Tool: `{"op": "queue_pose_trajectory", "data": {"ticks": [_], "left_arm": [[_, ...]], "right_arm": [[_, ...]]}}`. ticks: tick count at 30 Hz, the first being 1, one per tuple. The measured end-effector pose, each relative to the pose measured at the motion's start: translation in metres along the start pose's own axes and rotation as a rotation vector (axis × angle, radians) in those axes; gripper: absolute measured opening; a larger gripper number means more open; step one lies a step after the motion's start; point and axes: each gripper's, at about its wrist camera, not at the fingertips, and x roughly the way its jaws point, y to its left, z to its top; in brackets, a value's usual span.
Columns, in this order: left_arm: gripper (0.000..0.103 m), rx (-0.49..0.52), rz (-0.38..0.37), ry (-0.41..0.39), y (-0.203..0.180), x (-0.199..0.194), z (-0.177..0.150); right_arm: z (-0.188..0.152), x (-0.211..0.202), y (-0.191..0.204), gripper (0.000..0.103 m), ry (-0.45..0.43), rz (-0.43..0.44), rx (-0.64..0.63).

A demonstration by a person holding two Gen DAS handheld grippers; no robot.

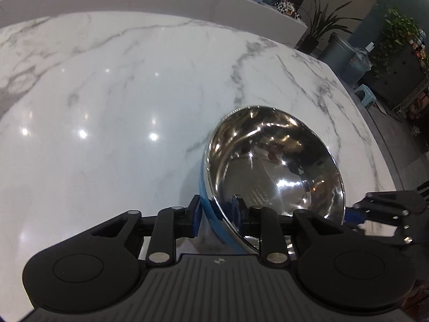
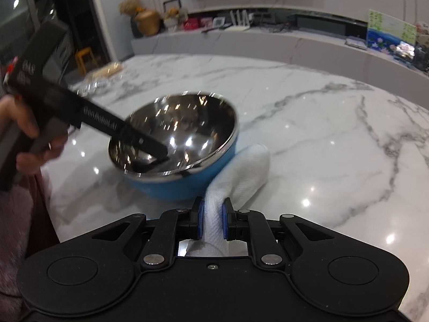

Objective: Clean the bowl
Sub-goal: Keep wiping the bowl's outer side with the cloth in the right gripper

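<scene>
A bowl (image 1: 273, 166), shiny steel inside and blue outside, rests tilted on the white marble table (image 1: 107, 94). My left gripper (image 1: 215, 210) is shut on its near rim, with one pad against the blue wall and the other inside. In the right wrist view, the bowl (image 2: 182, 123) is just ahead and the left gripper (image 2: 158, 158) reaches into it from the left, held by a hand (image 2: 26, 126). My right gripper (image 2: 213, 214) is shut on a white cloth (image 2: 241, 166) that lies against the bowl's right side. The right gripper (image 1: 359, 212) also shows beside the bowl's right rim.
A crinkled plastic-wrapped packet (image 2: 107, 72) lies at the table's far left corner. The table's right edge (image 1: 375, 139) drops to a floor with potted plants (image 1: 321, 24), a bin and a small stool. A long white counter (image 2: 268, 43) with boxes runs behind.
</scene>
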Motion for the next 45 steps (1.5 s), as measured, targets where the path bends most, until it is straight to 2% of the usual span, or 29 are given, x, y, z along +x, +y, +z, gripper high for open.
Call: {"op": "queue_pose_trajectory", "data": {"ticks": [4,7,10,13,16,20,28,35,39,45], "left_arm": [[0.025,0.014,0.006,-0.005,0.0,0.001,0.0],[0.018,0.026,0.012,-0.023,0.003,-0.001,0.003],[0.017,0.036,0.013,-0.038,0.009,-0.003,0.006],[0.017,0.074,0.016,-0.06,0.008,-0.004,0.005],[0.018,0.163,0.042,-0.102,0.0,-0.003,0.001],[0.019,0.132,0.036,-0.105,0.001,-0.002,0.003],[0.019,0.177,0.033,-0.09,-0.001,-0.004,0.005],[0.017,0.224,-0.006,-0.068,-0.003,-0.007,0.002],[0.017,0.239,-0.025,-0.052,-0.005,-0.006,0.0],[0.017,0.24,-0.016,-0.059,-0.007,-0.006,-0.002]], "right_arm": [[0.0,0.001,0.002,0.012,0.008,0.006,-0.007],[0.001,-0.001,0.003,0.012,0.008,0.02,-0.009],[0.001,-0.004,0.002,0.012,0.0,0.019,-0.01],[0.002,-0.013,-0.007,0.012,-0.054,0.006,0.036],[0.005,-0.022,-0.013,0.012,-0.119,-0.001,0.073],[0.009,-0.029,-0.014,0.012,-0.173,-0.006,0.074],[0.005,-0.023,0.0,0.012,-0.098,0.013,0.003],[-0.003,-0.024,0.003,0.012,-0.025,0.061,-0.018],[-0.006,-0.015,0.006,0.012,0.037,0.05,-0.039],[-0.005,-0.015,0.001,0.012,0.039,-0.003,-0.018]]}}
